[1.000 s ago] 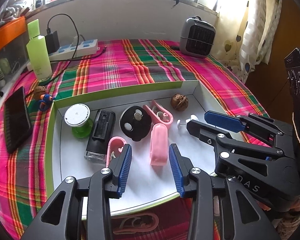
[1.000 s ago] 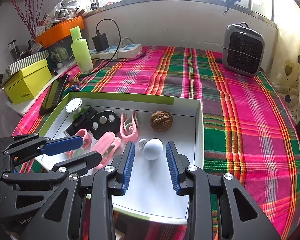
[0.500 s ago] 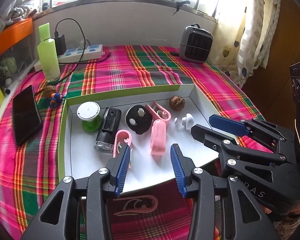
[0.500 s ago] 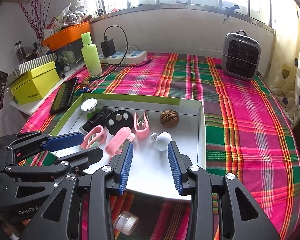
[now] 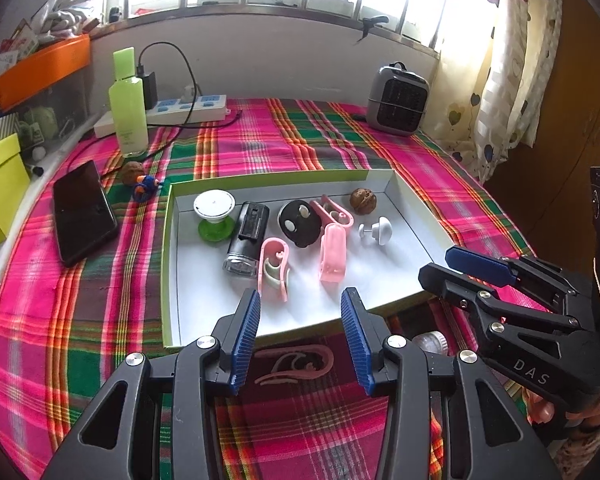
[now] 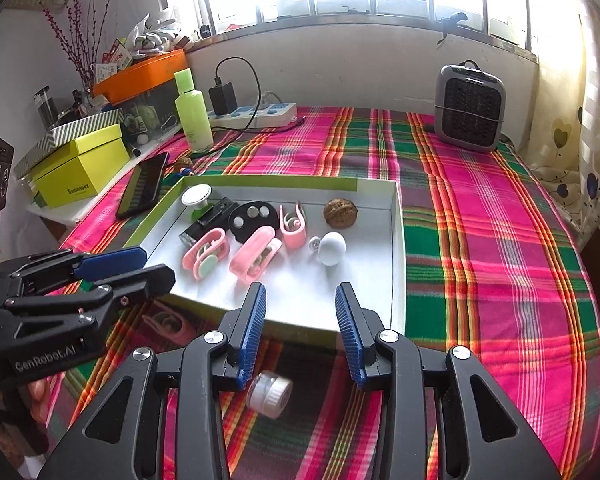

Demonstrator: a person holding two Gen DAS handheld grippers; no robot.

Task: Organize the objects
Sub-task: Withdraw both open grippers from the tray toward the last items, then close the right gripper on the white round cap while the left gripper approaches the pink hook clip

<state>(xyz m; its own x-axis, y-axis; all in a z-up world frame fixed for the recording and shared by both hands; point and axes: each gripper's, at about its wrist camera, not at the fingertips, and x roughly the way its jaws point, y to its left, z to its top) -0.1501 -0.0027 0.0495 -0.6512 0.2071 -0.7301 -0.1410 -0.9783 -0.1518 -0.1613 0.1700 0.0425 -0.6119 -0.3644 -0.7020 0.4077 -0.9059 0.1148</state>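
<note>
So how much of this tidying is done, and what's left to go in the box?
Mostly done: the white tray already holds the walnut, three pink clips, a black disc, a white knob and more. In hand: nothing; the left gripper and right gripper are both empty, jaws apart. Left on the cloth in front of the tray: a pink clip and a small clear jar.

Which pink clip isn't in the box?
The pink clip lying on the plaid cloth just outside the box's near wall, between the left gripper's fingers. The other three lie inside.
</note>
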